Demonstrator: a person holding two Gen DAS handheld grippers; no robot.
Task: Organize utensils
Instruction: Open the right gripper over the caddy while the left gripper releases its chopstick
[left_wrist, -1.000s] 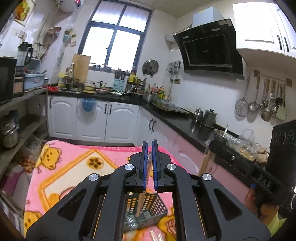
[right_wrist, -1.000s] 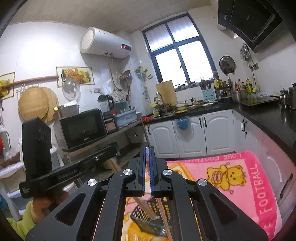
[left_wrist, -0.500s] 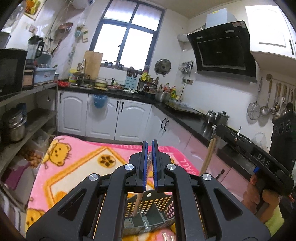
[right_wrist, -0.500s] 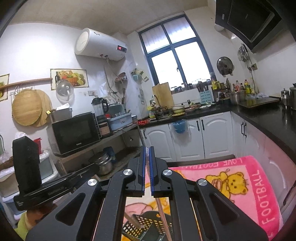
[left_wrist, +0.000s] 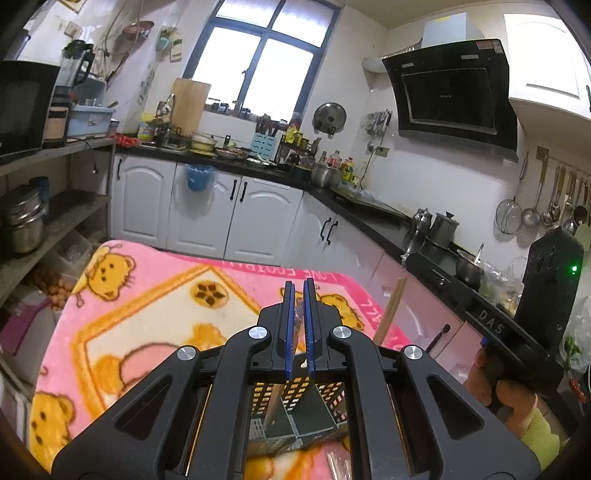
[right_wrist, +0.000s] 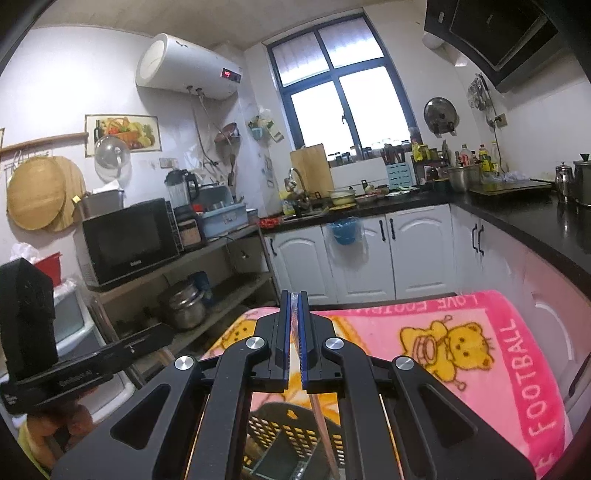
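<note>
A dark slotted utensil basket (left_wrist: 299, 410) stands on the pink bear blanket (left_wrist: 147, 306), right under both grippers; it also shows in the right wrist view (right_wrist: 284, 443). My left gripper (left_wrist: 299, 325) is shut on a wooden chopstick (left_wrist: 275, 402) whose lower end hangs into the basket. My right gripper (right_wrist: 293, 332) is shut on a thin chopstick (right_wrist: 319, 410) that runs down toward the basket. In the left wrist view the right gripper's body (left_wrist: 517, 332) is at the right, with its chopstick end (left_wrist: 391, 310) sticking up.
More chopsticks (left_wrist: 336, 465) lie on the blanket in front of the basket. Black counters (left_wrist: 369, 210) and white cabinets (left_wrist: 207, 218) run behind and to the right. A shelf with a microwave (right_wrist: 129, 240) and pots (right_wrist: 184, 302) stands on the left.
Both grippers have moved back and up over the basket. The basket now sits lower and nearer in both views. Both stay shut on their chopsticks.
</note>
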